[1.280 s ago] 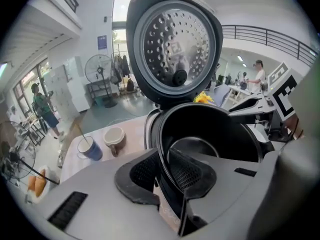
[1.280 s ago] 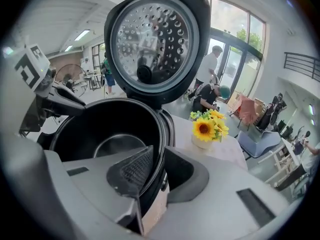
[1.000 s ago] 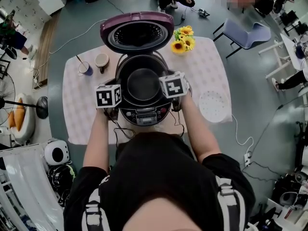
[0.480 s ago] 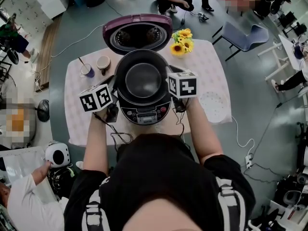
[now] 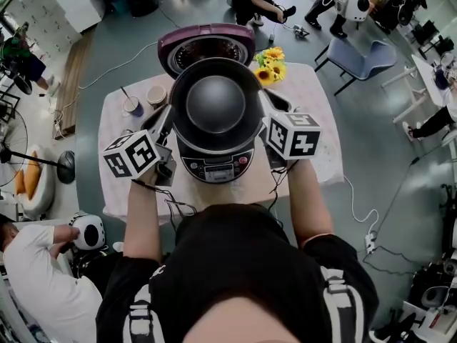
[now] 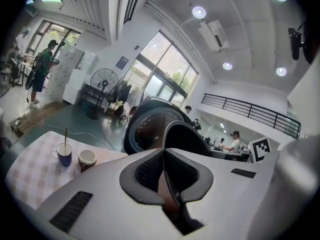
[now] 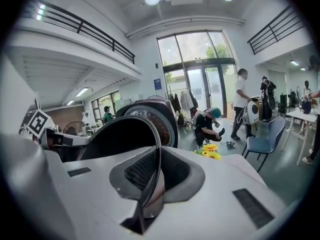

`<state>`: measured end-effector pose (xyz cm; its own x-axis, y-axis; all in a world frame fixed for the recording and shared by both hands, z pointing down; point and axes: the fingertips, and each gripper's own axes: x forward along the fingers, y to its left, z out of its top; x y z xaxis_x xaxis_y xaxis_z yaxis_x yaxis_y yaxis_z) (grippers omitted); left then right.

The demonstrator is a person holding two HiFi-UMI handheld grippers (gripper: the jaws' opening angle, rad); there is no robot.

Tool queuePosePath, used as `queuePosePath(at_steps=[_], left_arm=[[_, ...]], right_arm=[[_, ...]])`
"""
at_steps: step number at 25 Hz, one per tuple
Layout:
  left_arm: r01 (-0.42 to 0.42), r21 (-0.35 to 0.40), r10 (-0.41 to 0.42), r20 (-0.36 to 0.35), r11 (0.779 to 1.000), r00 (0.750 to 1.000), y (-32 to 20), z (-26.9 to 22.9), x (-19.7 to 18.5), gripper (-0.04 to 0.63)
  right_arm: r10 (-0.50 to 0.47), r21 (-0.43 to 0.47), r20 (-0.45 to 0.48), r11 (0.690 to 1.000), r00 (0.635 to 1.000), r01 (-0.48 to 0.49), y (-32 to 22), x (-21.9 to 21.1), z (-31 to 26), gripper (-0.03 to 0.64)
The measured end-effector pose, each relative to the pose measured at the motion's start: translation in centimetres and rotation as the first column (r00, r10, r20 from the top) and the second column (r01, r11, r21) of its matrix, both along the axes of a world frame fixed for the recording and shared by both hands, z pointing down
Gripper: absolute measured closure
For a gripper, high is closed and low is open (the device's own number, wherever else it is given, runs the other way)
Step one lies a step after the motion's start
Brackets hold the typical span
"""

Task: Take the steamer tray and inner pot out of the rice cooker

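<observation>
Above rice cooker (image 5: 214, 166), inner pot (image 5: 216, 106) (empty), left gripper (image 6: 164, 176) and right gripper (image 7: 151, 176) clamping rim

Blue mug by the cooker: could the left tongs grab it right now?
Probably not: the left tongs are shut on the rim of the inner pot, holding it aloft with the right tongs. The blue mug itself stands unobstructed.

- The inner pot (image 5: 216, 106) rises clear of the rice cooker (image 5: 216, 164), no longer seated in its well.
- The left gripper (image 5: 166, 120) and right gripper (image 5: 268, 107) climb with it, jaws on its rim.
</observation>
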<state>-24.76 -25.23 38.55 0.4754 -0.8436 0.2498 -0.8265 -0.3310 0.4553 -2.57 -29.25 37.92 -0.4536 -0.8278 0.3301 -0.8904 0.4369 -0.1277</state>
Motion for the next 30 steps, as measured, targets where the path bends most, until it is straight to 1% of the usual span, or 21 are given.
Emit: queuePosePath(at_steps=[4, 8, 16, 19, 25, 30], left_arm=[[-0.028, 0.027, 0.028, -0.007, 0.999, 1.0, 0.9, -0.7, 1.4, 0.58], [-0.065, 0.037, 0.065, -0.008, 0.997, 0.998, 1.5, -1.3, 4.2, 0.58], [-0.159, 0.043, 0.16, -0.012, 0.986, 0.987, 1.6, -2.1, 8.4, 0.58], [-0.195, 0.033, 0.196, -0.039, 0.98, 0.98, 1.4, -1.7, 11.4, 0.58], [-0.263, 0.038, 0.265, -0.045, 0.964, 0.963, 0.4, -1.3, 18.8, 0.58], [-0.28, 0.04, 0.281, -0.018, 0.959, 0.959, -1.3, -0.9, 23.9, 0.58]], right_arm=[[0.024, 0.036, 0.002, 0.999, 1.0, -0.024, 1.2, 1.6, -0.9, 0.585], [0.061, 0.061, 0.003, 0.996, 0.998, -0.061, 2.4, 4.5, -1.6, 0.584], [0.152, 0.079, -0.003, 0.985, 0.988, -0.151, 4.4, 8.8, -2.2, 0.584], [0.182, 0.081, 0.006, 0.98, 0.983, -0.181, 5.1, 11.9, -1.9, 0.584], [0.243, 0.086, 0.013, 0.966, 0.97, -0.243, 5.5, 19.3, -1.4, 0.584], [0.263, 0.081, 0.002, 0.962, 0.965, -0.262, 4.0, 24.2, -0.7, 0.584]])
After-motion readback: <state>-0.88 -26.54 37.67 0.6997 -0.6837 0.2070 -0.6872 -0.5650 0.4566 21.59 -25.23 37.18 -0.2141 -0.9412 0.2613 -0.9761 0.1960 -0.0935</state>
